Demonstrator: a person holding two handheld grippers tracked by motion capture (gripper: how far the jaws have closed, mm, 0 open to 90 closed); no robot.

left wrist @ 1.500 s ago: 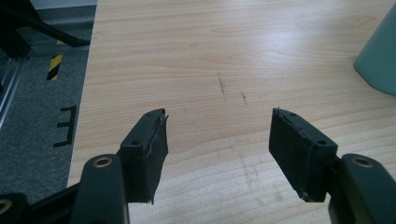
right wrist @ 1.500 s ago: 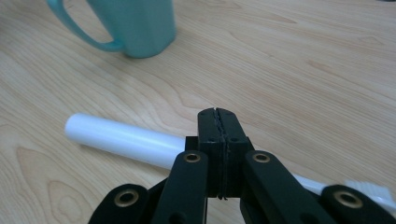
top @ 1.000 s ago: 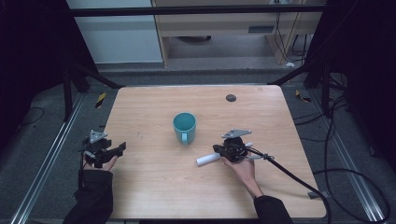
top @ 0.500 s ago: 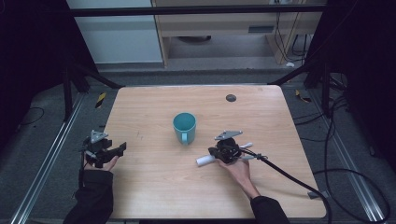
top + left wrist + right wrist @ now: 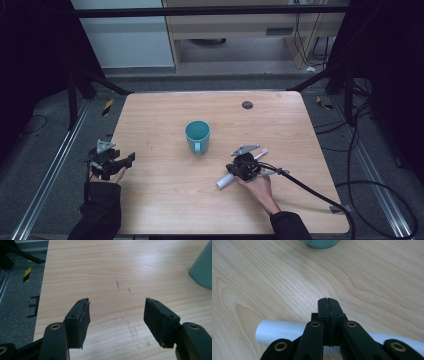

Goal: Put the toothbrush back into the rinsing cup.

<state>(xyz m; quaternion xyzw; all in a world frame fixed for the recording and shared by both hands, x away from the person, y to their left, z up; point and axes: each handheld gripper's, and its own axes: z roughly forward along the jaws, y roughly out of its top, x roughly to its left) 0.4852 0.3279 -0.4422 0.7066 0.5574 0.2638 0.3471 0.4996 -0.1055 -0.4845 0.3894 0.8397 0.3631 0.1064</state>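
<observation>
My left gripper [image 5: 131, 158] sits at the table's [image 5: 165, 120] 9 o'clock edge, jaws spread wide with bare wood between the pads [image 5: 82, 315] — nothing gripped. From its own camera, the teal mug [image 5: 203, 267] stands at 2 o'clock, well apart.

My right gripper [image 5: 234, 169] rests near the table's 5 o'clock area. Its jaws are pressed fully together, pad faces touching, with nothing between them [image 5: 328, 305]. The white tube [image 5: 279, 333] lies flat on the wood directly beneath the jaw linkage, running crosswise — the closed tips project past it, not around it. In the high view the tube [image 5: 223, 181] extends from under this gripper toward 8 o'clock. The mug [image 5: 197, 135] stands upright near table centre, at 11 o'clock from my right gripper.
</observation>
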